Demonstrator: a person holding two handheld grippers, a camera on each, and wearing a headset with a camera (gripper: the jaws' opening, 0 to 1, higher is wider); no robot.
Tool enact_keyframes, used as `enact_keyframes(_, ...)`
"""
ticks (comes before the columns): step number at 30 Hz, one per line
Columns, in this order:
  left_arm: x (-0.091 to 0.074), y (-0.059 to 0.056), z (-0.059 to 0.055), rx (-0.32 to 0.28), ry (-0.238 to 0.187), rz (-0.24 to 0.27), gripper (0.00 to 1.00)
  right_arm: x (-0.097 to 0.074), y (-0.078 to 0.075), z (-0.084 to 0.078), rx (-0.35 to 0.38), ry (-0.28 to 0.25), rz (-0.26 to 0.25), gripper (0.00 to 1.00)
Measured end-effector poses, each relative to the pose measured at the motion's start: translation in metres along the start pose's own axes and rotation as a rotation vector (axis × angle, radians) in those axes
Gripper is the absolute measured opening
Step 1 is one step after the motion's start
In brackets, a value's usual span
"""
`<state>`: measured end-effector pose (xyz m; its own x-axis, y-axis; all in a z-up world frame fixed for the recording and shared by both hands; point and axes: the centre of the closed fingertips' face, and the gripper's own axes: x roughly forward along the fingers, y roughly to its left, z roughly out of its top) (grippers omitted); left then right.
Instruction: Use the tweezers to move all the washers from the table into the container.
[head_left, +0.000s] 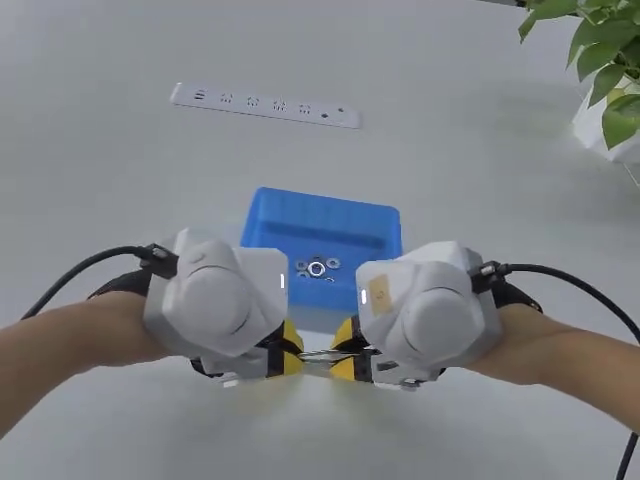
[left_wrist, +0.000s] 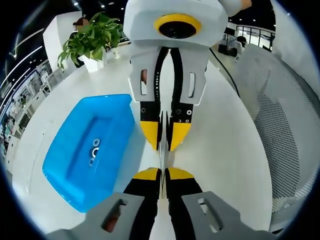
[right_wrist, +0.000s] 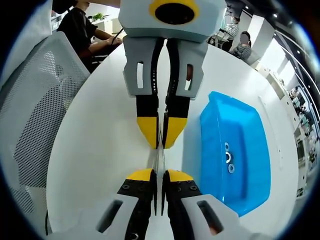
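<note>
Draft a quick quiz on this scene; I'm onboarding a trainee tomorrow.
1. True or false: washers lie inside the blue container.
2. What do the left tongs and right tongs both grip? A) tweezers B) a washer C) a cable
3. What stands at the table's far right corner in the head view?
Key: 1 true; 2 A; 3 a potted plant.
</note>
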<state>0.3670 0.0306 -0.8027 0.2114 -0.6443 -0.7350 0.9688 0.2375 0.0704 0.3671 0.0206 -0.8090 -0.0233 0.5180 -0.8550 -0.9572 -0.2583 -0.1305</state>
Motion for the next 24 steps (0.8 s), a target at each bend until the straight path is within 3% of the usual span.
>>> enact_keyframes(24, 0.0043, 0.0008, 0.0017, -0.001, 0.005, -0.005, 0.08, -0.0001, -0.0024, -0.004, 0.101, 0.034, 0.042, 0.15)
